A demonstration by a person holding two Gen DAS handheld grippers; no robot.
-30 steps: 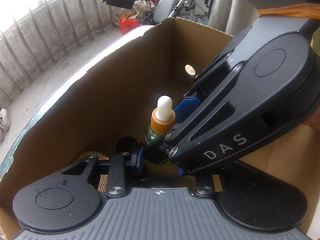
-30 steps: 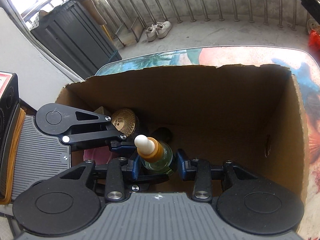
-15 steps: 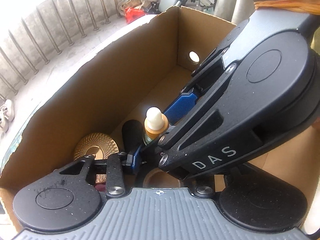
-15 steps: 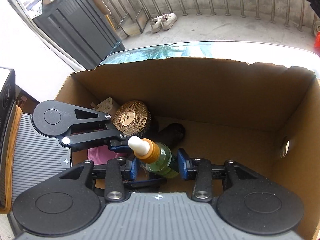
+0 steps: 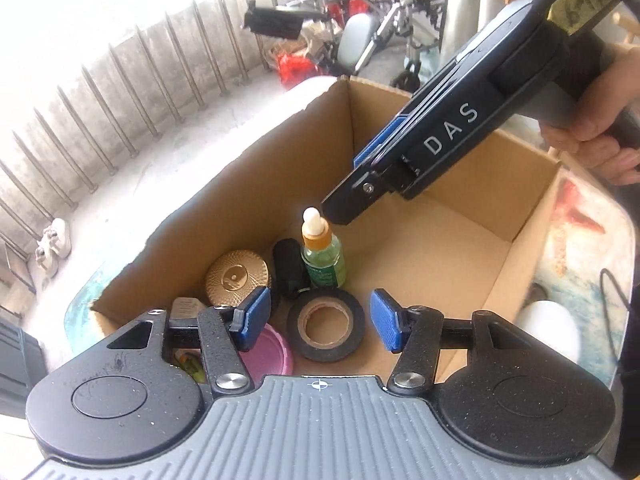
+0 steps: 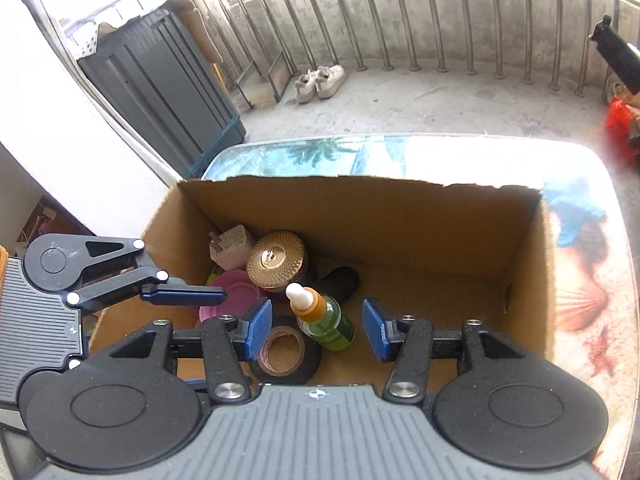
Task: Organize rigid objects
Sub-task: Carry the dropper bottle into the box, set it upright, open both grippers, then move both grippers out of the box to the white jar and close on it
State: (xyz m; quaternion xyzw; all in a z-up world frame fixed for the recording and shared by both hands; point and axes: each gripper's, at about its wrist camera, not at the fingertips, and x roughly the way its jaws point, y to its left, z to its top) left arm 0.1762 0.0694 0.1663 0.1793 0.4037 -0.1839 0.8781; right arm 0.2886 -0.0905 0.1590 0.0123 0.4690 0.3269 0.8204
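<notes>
A green dropper bottle (image 5: 322, 258) with an orange collar and white bulb stands upright on the floor of the cardboard box (image 5: 256, 184); it also shows in the right wrist view (image 6: 326, 318). My right gripper (image 6: 316, 328) is open above the bottle, apart from it. My left gripper (image 5: 316, 320) is open and empty above a black tape roll (image 5: 326, 330). The right gripper's body (image 5: 448, 140) hangs over the box in the left wrist view.
In the box's left end lie a gold ribbed lid (image 6: 276, 260), a black cylinder (image 6: 340, 282), a pink lid (image 6: 230, 300), a white charger plug (image 6: 230, 246) and the tape roll (image 6: 286, 354). The box stands on a printed table (image 6: 588, 300). A railing (image 6: 400, 20) runs behind.
My right gripper has opened, let go of the dropper bottle and risen out of the box. My left gripper has also opened and pulled up and back.
</notes>
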